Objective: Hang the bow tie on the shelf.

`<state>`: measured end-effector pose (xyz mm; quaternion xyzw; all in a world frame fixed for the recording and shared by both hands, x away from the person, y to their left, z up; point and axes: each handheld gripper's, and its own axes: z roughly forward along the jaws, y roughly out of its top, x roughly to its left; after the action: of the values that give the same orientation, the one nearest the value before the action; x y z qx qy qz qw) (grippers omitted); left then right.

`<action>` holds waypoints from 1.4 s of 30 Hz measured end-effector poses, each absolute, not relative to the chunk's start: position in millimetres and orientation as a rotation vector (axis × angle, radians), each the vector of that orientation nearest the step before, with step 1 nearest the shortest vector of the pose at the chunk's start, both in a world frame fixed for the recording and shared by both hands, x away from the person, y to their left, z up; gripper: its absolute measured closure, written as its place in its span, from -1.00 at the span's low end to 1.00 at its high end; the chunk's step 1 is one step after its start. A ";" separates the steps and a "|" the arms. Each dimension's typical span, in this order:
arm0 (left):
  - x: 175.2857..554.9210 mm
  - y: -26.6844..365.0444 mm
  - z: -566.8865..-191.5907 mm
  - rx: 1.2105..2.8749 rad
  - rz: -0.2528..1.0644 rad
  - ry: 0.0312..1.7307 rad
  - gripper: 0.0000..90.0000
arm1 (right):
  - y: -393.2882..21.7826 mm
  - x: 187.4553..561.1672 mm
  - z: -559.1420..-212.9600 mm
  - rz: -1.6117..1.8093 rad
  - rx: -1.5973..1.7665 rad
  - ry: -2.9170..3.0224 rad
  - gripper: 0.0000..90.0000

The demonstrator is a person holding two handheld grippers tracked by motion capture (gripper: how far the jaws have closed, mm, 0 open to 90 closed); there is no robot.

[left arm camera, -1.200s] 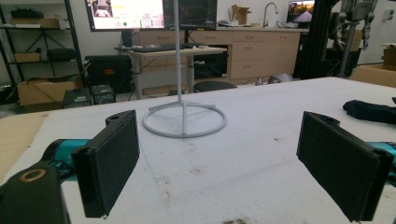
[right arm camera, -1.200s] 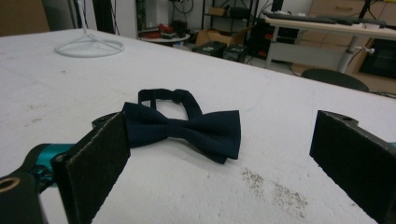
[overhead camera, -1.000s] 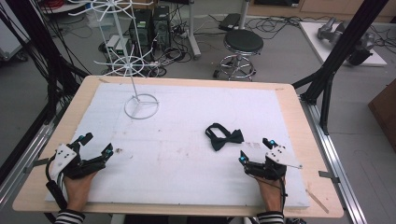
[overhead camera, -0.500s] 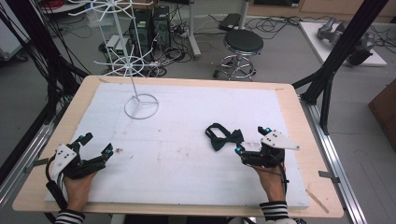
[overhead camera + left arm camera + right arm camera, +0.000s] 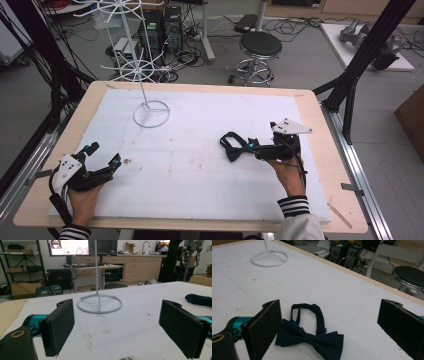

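A dark navy bow tie [image 5: 231, 148] with its neck strap looped lies flat on the white foam sheet [image 5: 210, 120], right of centre. My right gripper [image 5: 251, 146] points left at it, open, with its tips right beside the tie's right end. In the right gripper view the bow tie [image 5: 312, 336] lies on the sheet between and just ahead of the spread jaws of that gripper [image 5: 330, 308]; neither pad touches it. My left gripper [image 5: 104, 153] rests open near the front left of the sheet, holding nothing. In the left gripper view its own jaws [image 5: 120, 315] stand wide apart over bare foam.
A white wire stand [image 5: 151, 114] with a ring base rises at the back left of the sheet; its base [image 5: 100, 303] lies ahead of the left gripper. The wooden table edge [image 5: 340, 165] frames the foam. A black stool [image 5: 260, 47] stands behind the table.
The right hand has carried its gripper forward and left, up to the bow tie, jaws still open. The left gripper has stayed where it was.
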<state>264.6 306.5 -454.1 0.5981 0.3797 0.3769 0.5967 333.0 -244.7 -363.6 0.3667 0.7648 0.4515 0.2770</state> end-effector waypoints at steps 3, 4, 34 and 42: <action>264.8 306.7 -454.0 1.390 0.874 0.881 -0.70 | -243.1 336.8 -361.7 1.201 0.992 2.070 -0.89; 264.8 306.7 -454.0 1.390 0.873 0.881 -0.70 | -242.4 340.3 -360.6 1.191 0.987 2.076 -0.89; 264.9 306.6 -454.1 1.390 0.868 0.880 -0.70 | -208.7 409.9 -370.1 0.925 1.015 2.420 -0.85; 265.1 307.0 -454.0 1.390 0.866 0.880 -0.70 | -203.4 424.6 -382.7 0.877 1.030 2.494 -0.67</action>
<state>265.1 307.0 -454.0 0.5992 0.3792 0.3733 0.5982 424.6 -203.4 -382.7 0.3587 0.8689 0.3054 0.1517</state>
